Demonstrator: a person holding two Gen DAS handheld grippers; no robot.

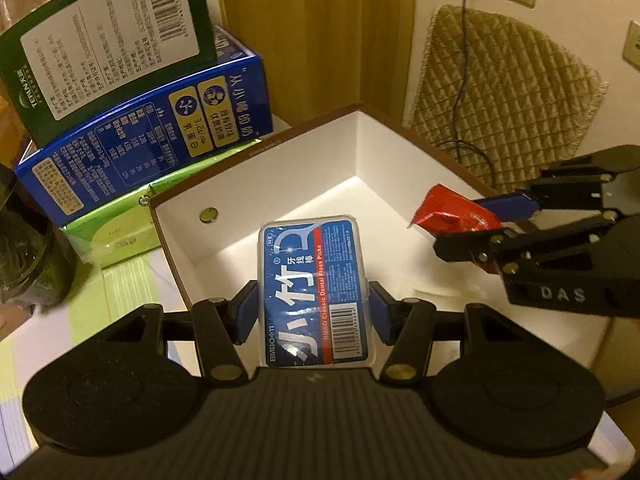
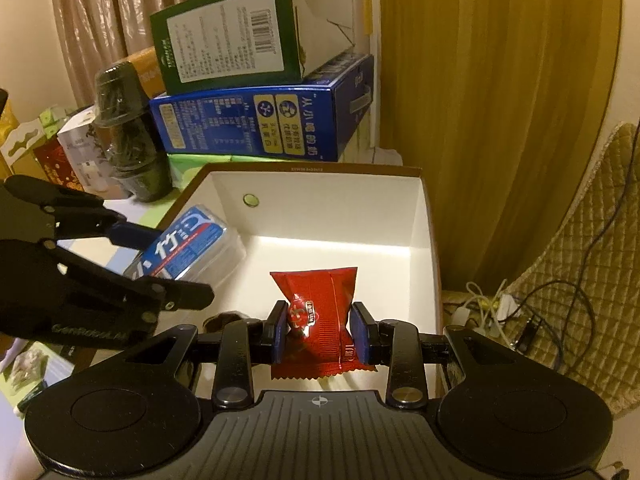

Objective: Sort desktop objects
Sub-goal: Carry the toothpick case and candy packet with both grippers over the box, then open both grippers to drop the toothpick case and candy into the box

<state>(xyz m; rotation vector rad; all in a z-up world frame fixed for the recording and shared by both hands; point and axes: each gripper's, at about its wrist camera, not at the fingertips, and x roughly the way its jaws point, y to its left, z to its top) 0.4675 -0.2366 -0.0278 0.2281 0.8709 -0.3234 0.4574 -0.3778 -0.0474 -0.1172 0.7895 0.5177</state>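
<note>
Left hand-held gripper (image 1: 312, 312) clamps my floss-pick case (image 1: 314, 288) over the white box (image 1: 360, 148); right hand-held gripper (image 2: 319, 332) pinches the red snack packet (image 2: 320, 312) above it too; neither dropped yet; box looks almost empty.

Green carton (image 2: 240, 36) atop blue carton (image 2: 260, 124); quilted cushion (image 1: 504, 96) (cable across it).

Clear floss-pick case (image 1: 315, 288) with blue label, tilted over the white-lined open box (image 1: 372, 148). Red crinkled snack packet (image 2: 320, 320) upright above the box floor.
</note>
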